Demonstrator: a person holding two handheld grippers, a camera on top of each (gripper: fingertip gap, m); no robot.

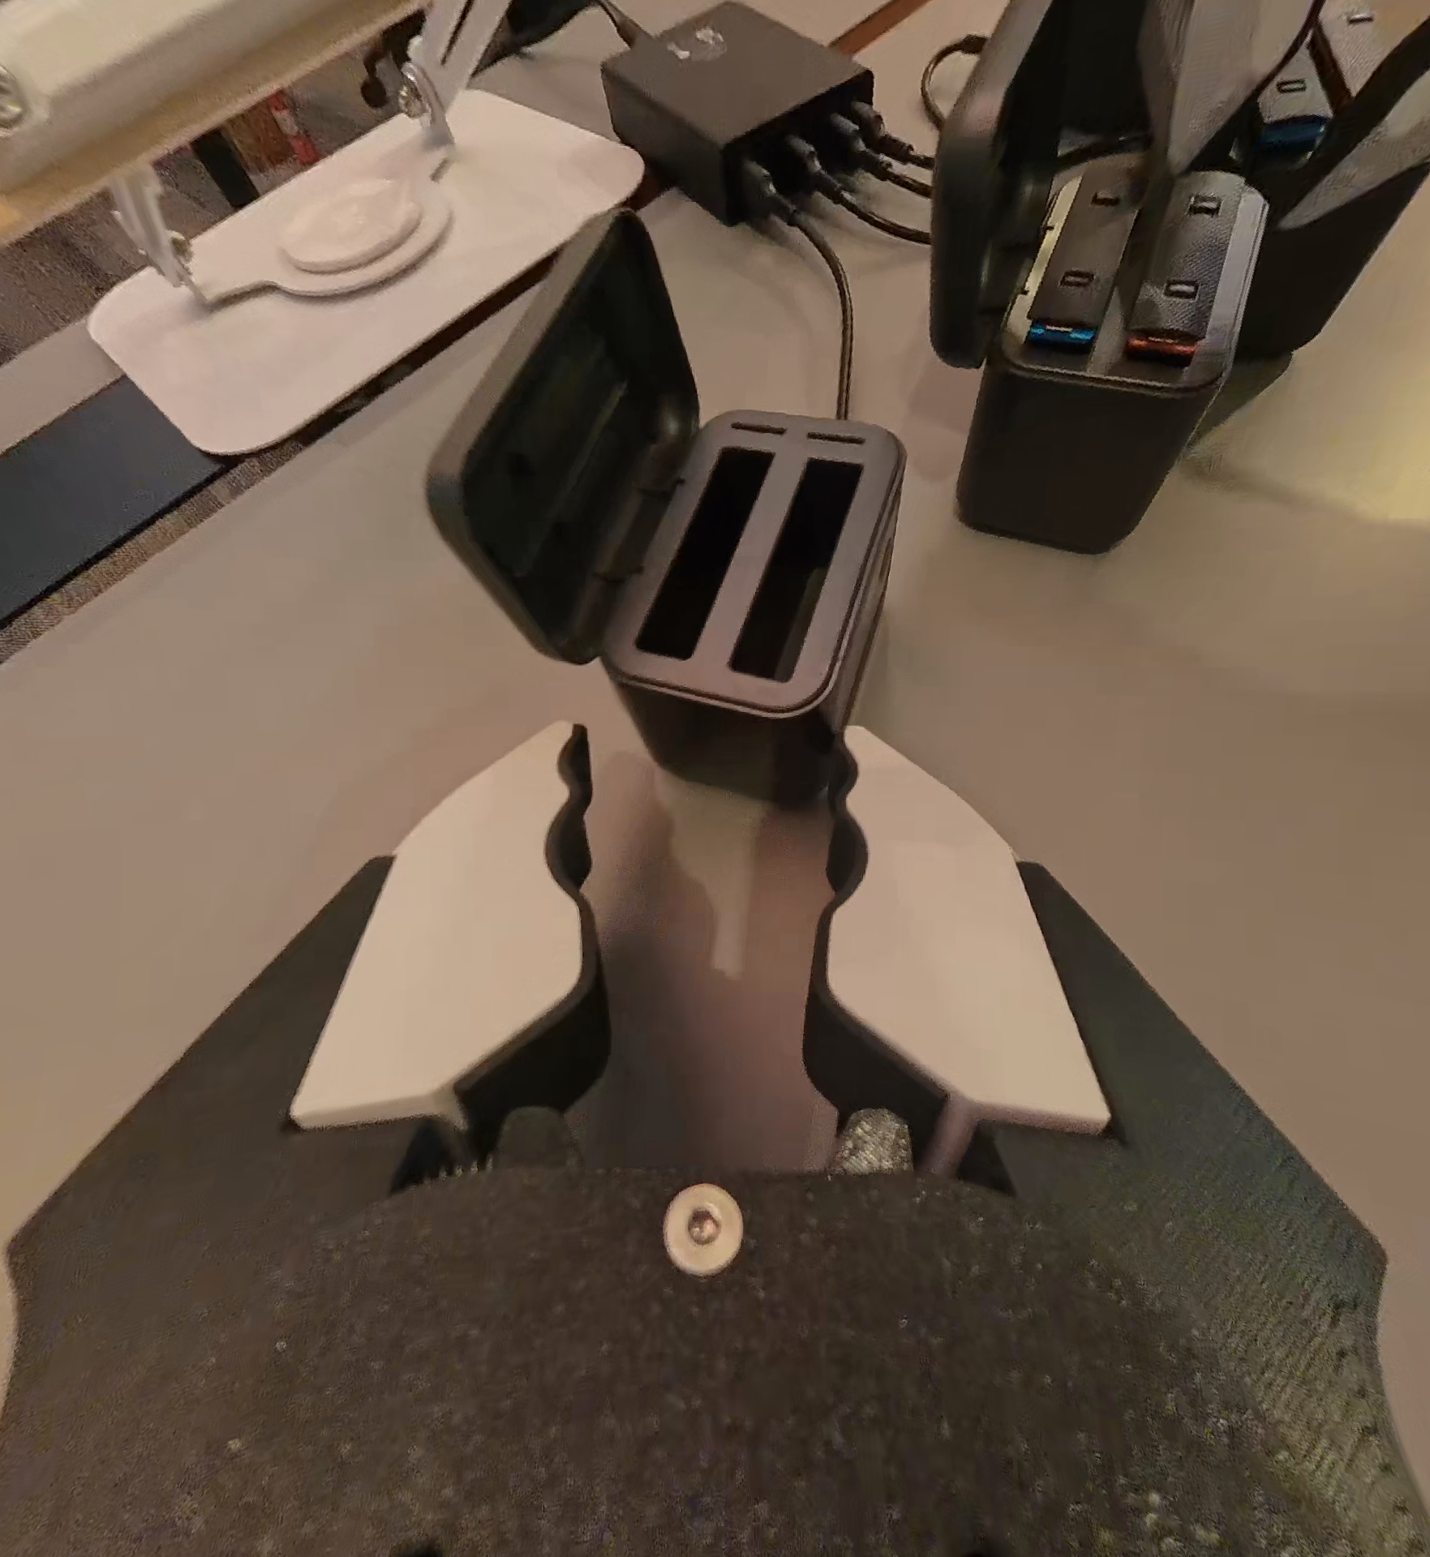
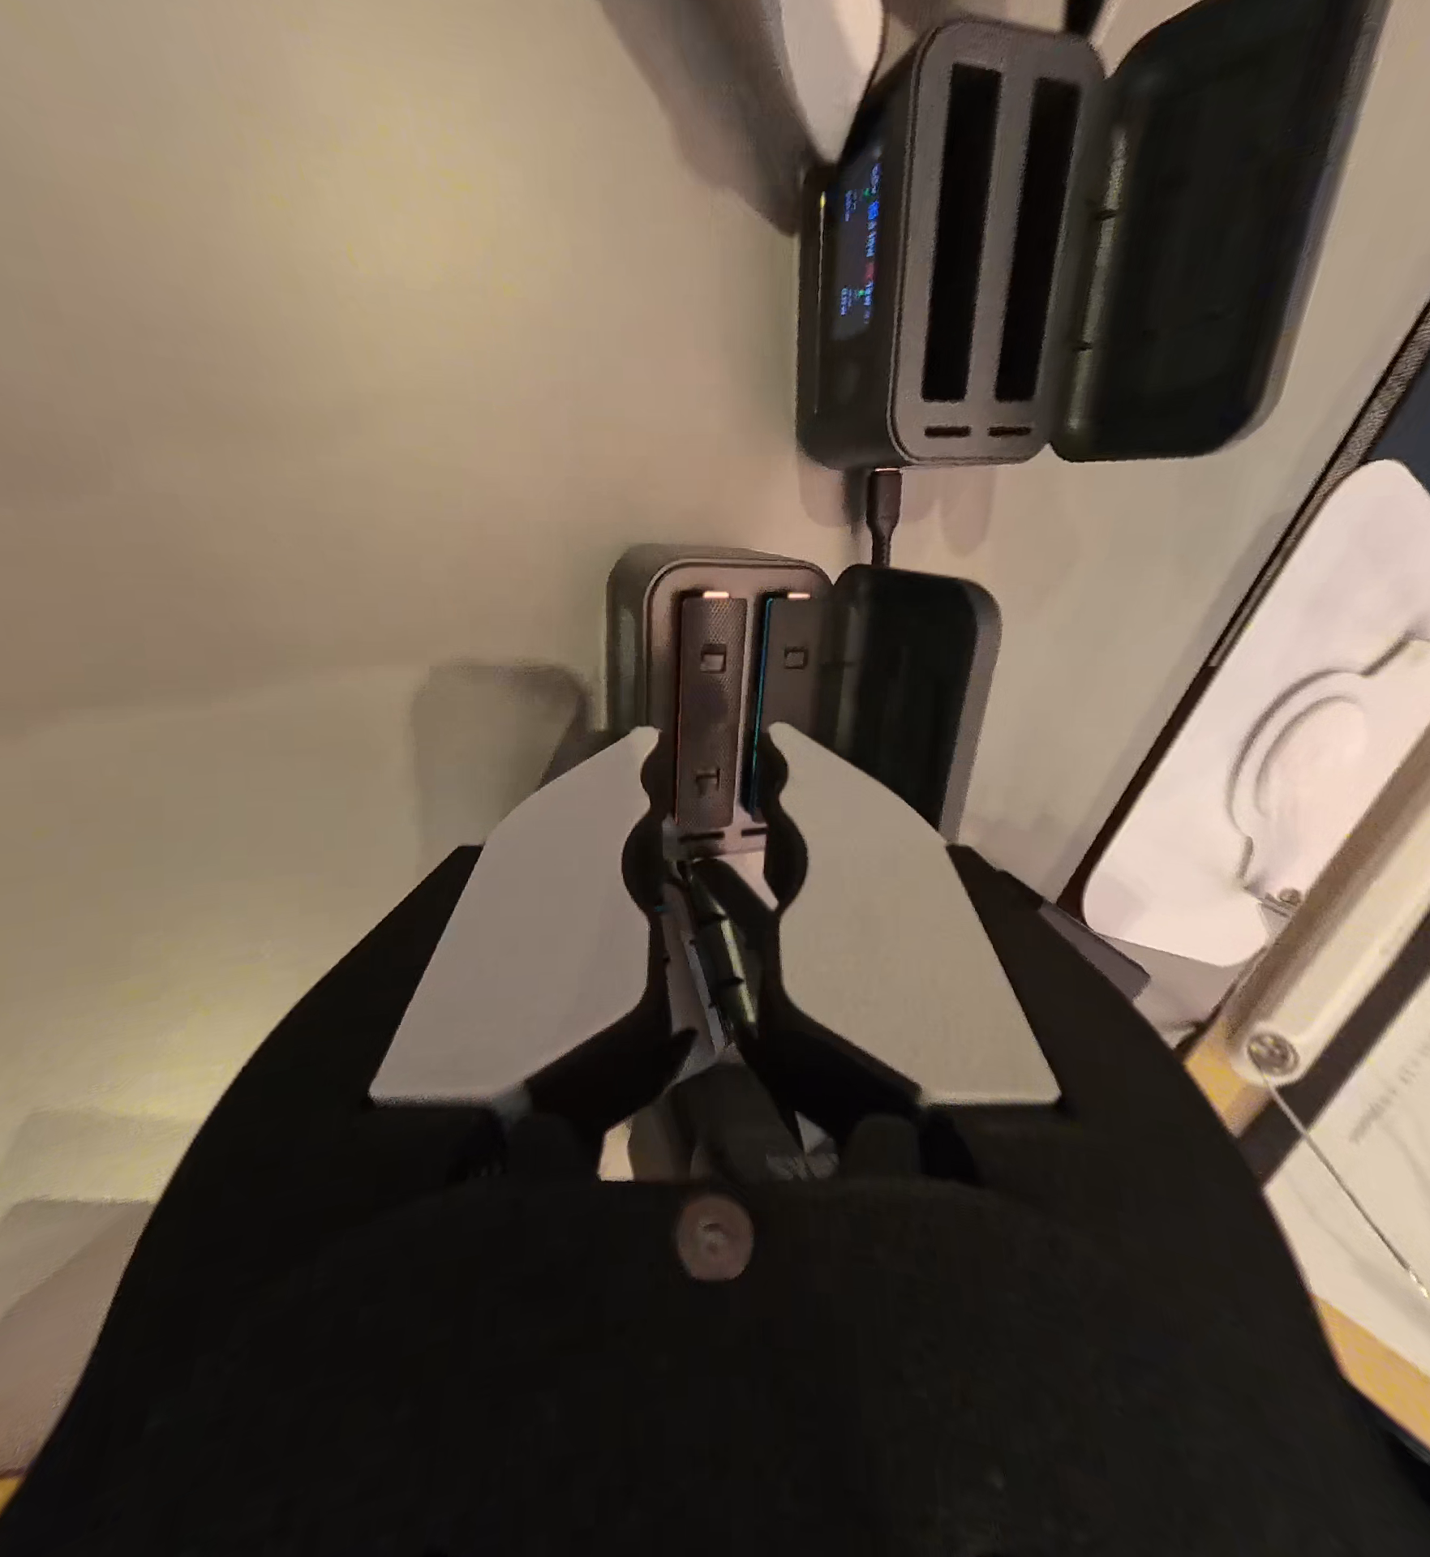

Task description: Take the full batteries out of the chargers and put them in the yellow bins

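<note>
The left claw (image 1: 711,762) hangs with its fingers spread apart and nothing between them, low over the pale tabletop (image 1: 189,842), its tips at the near base of an empty charger (image 1: 766,590). That charger stands upright with its lid (image 1: 568,438) swung open to the left and both slots bare; a black cable (image 1: 842,312) runs from its back toward a black power hub (image 1: 736,101) farther off. To the right and farther back stands the loaded charger (image 1: 1099,421), holding two batteries side by side: one with a blue end (image 1: 1061,278) and one with an orange-red end (image 1: 1166,278). The right claw (image 2: 711,741) reaches down over this loaded charger (image 2: 661,615), seen from the opposite side in the right wrist view, its fingers parted on either side of the near end of the textured battery (image 2: 707,708) in the left slot; whether the pads actually touch it cannot be told. The neighbouring battery (image 2: 791,666) sits in the second slot beside the open lid (image 2: 905,674). Beyond it the empty charger (image 2: 947,253) shows a lit screen (image 2: 854,253) on its side. A white flat stand (image 1: 357,278) lies at the tabletop's far left edge.
</note>
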